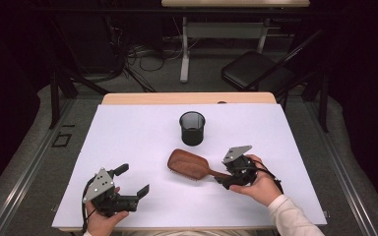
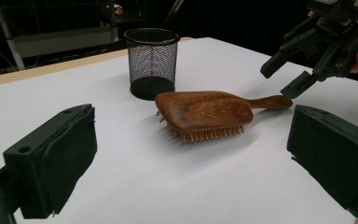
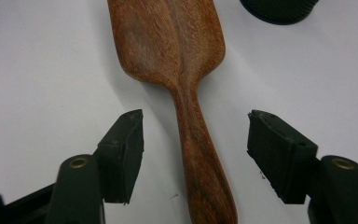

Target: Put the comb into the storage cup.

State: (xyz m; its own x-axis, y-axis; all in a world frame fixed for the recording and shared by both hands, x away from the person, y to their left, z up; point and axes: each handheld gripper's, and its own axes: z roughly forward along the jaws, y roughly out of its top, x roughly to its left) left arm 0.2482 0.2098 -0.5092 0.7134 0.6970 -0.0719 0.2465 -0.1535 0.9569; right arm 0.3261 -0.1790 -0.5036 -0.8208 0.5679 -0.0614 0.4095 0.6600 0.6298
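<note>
A brown wooden hairbrush (image 1: 189, 164) lies bristles down on the white table (image 1: 128, 137), its handle pointing to the right. In the right gripper view the handle (image 3: 200, 154) runs between my right gripper's (image 3: 196, 116) jaws, with a gap on each side, so the gripper is open. That gripper (image 1: 222, 178) sits low at the handle's end, held by a hand in a light sleeve. My left gripper (image 1: 132, 180) rests near the front left, open with nothing between its fingers, facing the brush (image 2: 205, 109) and the right gripper (image 2: 282, 81).
A black mesh cup (image 1: 192, 128) stands upright just behind the brush head, also seen in the left gripper view (image 2: 152, 63). Beyond the table's far edge are a folding chair (image 1: 256, 71), desk legs and cables on the floor.
</note>
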